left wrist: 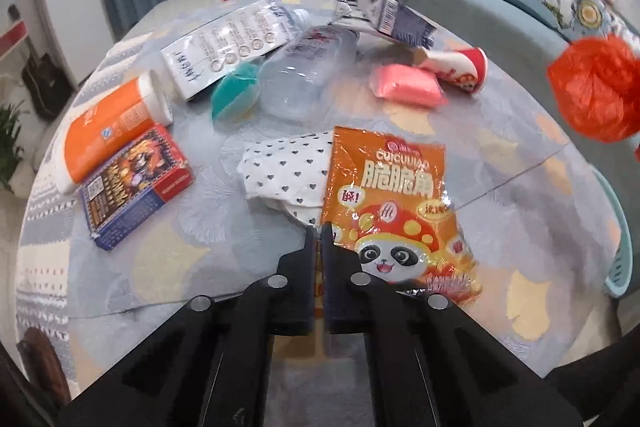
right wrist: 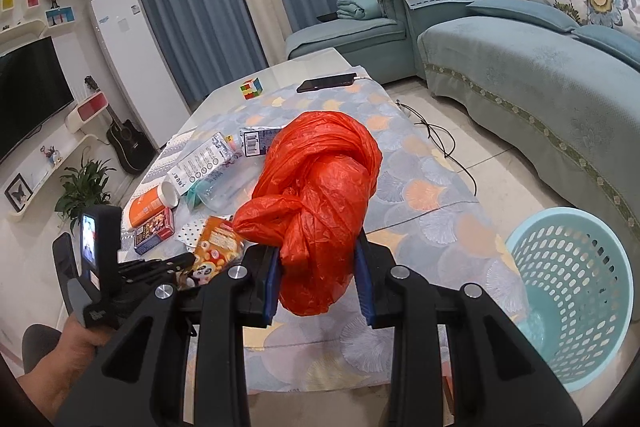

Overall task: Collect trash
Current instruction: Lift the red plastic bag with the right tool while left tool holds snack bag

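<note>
My left claw (left wrist: pixel 319 227) is clamped on the bottom-left edge of the orange snack bag (left wrist: pixel 394 203), which lies flat on the tabletop (left wrist: pixel 500 147). My right claw (right wrist: pixel 318 247) grips the knotted red plastic bag (right wrist: pixel 320 187), held above the tabletop, w/ the blue basket (right wrist: pixel 572 291) on the floor nearby.

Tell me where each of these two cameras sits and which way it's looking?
Left wrist: on the left gripper, angled down at the cluttered table; its shut fingers pinch the snack bag.
Right wrist: on the right gripper, facing the sofa; its fingers clamp the red bag; the person's hand shows.
Shared: snack bag, red bag, basket, table litter.
</note>
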### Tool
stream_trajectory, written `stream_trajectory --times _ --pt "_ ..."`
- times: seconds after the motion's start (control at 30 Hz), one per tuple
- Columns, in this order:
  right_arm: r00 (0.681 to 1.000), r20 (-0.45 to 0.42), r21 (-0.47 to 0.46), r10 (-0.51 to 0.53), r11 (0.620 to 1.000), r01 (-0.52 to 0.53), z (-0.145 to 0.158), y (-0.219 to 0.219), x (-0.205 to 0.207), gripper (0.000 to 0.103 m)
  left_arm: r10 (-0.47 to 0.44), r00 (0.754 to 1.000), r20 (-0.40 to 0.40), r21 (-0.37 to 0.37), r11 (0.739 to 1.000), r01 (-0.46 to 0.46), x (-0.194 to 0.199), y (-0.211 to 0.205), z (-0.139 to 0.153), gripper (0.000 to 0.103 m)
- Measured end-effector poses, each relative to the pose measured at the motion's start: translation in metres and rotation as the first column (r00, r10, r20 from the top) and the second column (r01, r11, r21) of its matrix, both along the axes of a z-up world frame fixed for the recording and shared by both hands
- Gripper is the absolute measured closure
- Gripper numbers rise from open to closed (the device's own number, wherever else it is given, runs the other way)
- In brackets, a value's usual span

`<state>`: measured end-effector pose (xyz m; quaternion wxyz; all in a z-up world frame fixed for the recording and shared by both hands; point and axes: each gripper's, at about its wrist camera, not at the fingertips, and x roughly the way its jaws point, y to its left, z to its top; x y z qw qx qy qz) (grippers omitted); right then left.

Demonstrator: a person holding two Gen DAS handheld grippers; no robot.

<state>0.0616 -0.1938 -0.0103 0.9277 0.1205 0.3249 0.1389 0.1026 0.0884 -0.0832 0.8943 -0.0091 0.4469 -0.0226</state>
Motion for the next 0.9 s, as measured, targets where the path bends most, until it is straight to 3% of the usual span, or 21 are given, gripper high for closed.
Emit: stream_trajectory --times 0.13,0.27,0.37,0.73,0.9 --pt "1.0 0.001 0.003 -0.004 1.0 0.004 0.001 0.0 -0.002 0.075 -0.023 1.0 0.021 -0.027 0.999 0.024 -0.008 -0.002 0.006 0.103" --pt "1.0 0.008 0.012 -0.013 1.0 0.013 0.003 -0.003 -0.003 0.075 -0.073 0.992 0.104 -0.08 0.993 0.082 -0.019 -0.007 0.029 0.103" --pt "1.0 0.009 0.013 -0.019 1.0 0.019 0.003 -0.004 -0.004 0.075 -0.092 0.986 0.141 -0.08 0.991 0.104 -0.024 -0.009 0.041 0.103" --pt "1.0 0.0 0.017 -0.026 1.0 0.026 0.0 -0.004 -0.006 0.075 -0.067 0.98 0.186 -0.107 0.99 0.088 -0.031 -0.004 0.057 0.103" --pt "1.0 0.001 0.011 -0.018 1.0 0.018 0.0 0.0 -0.006 0.075 -0.047 0.969 0.243 -0.128 0.989 0.08 -0.037 0.004 0.07 0.103"
